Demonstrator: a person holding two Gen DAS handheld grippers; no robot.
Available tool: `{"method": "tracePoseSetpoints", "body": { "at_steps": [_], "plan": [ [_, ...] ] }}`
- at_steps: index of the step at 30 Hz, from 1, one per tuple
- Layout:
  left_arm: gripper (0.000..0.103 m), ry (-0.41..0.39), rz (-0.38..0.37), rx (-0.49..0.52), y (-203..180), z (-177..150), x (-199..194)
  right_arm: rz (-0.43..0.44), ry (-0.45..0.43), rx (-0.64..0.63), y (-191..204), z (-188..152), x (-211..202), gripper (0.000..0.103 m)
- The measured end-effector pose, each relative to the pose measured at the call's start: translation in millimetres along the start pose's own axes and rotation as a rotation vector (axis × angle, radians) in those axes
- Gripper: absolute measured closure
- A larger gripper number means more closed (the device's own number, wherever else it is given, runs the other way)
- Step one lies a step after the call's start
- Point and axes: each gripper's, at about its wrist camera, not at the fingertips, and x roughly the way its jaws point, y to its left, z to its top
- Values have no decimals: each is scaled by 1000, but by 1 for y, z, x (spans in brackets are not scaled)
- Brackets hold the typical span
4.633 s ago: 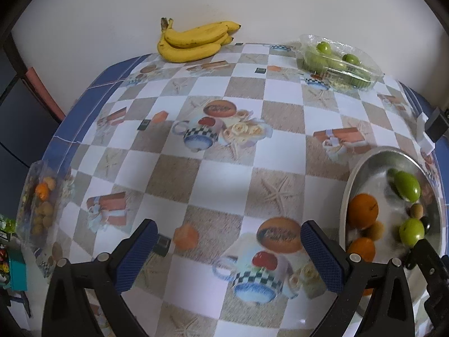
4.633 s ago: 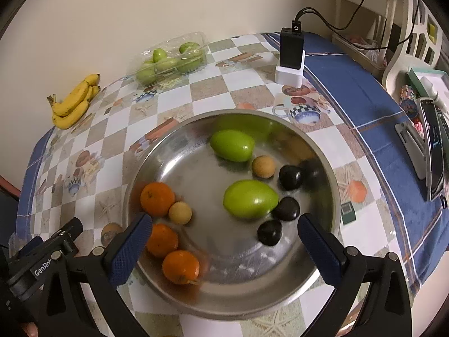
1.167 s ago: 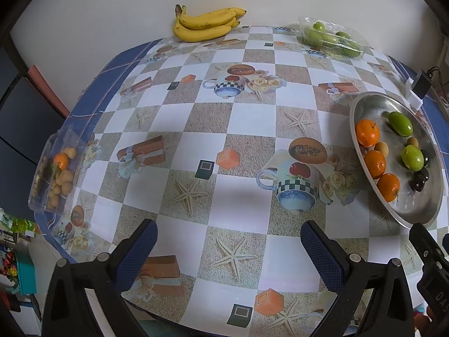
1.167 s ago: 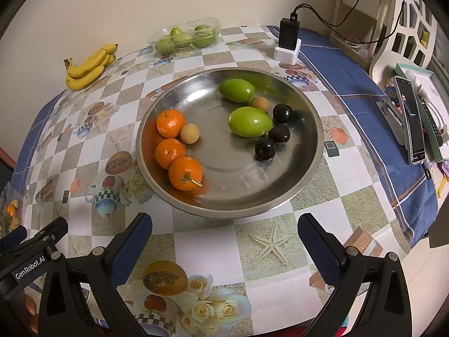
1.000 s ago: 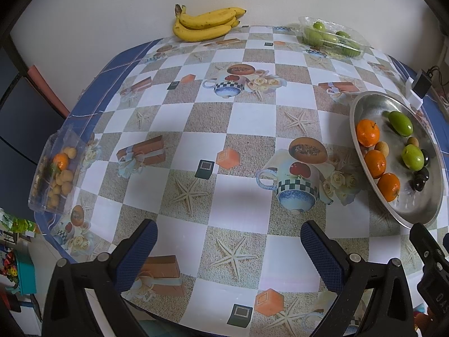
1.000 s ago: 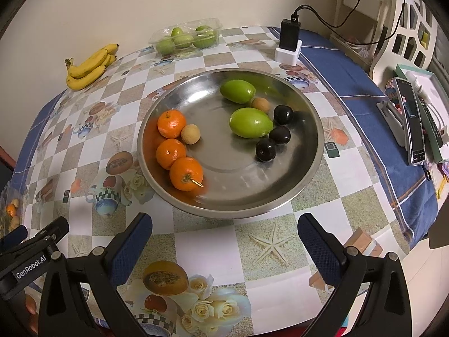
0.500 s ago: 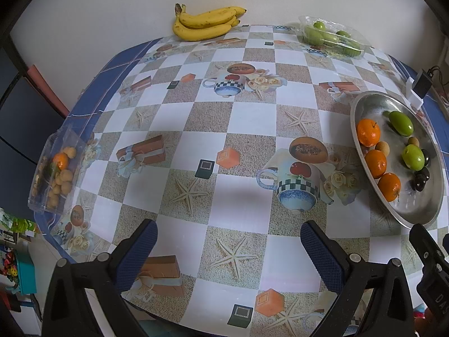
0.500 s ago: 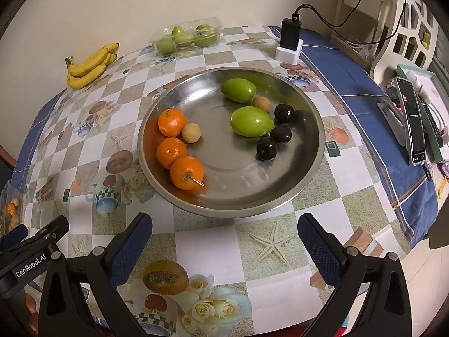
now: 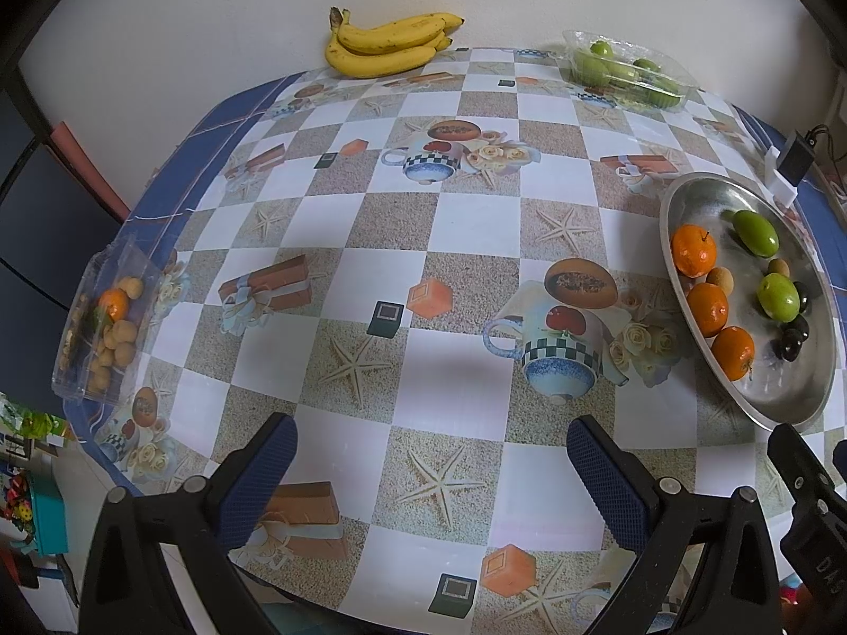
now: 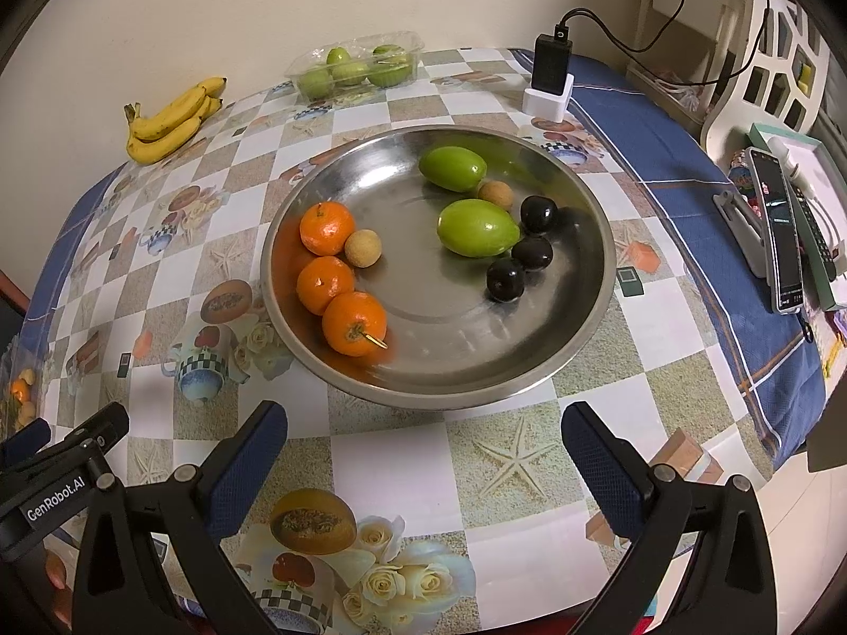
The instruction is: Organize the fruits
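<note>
A steel bowl [image 10: 423, 386] sits on the patterned table and holds three oranges [image 10: 353, 323], two green fruits [image 10: 477, 234], three dark plums [image 10: 505, 279] and two small tan fruits [image 10: 362, 247]. The bowl also shows at the right of the left wrist view [image 9: 693, 196]. My right gripper [image 10: 423, 450] is open and empty, above the table just in front of the bowl. My left gripper [image 9: 430, 465] is open and empty over the table's near edge, left of the bowl.
Bananas [image 9: 386, 45] and a clear box of green fruit [image 9: 627, 71] lie at the far edge. A clear box of small fruit [image 9: 103, 317] sits at the left edge. A black charger on a white block [image 10: 550, 79] and a phone on a stand [image 10: 775, 233] are to the right.
Over 4.6 seconds both grippers pulled back and up from the bowl. In the last second nothing has visibly moved.
</note>
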Motion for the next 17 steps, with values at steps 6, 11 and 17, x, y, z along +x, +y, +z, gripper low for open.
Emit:
{"method": "tracePoseSetpoints", "body": {
  "at_steps": [6,11,17],
  "plan": [
    [0,-3,0,0,-1,0,0,0,0,0,0,0,0,0],
    [0,-19,-4,0,-2,1,-4,0,0,0,0,0,0,0],
    [0,-26,-8,-2,-2,2,-6,0,1,0,0,0,0,0]
  ]
}}
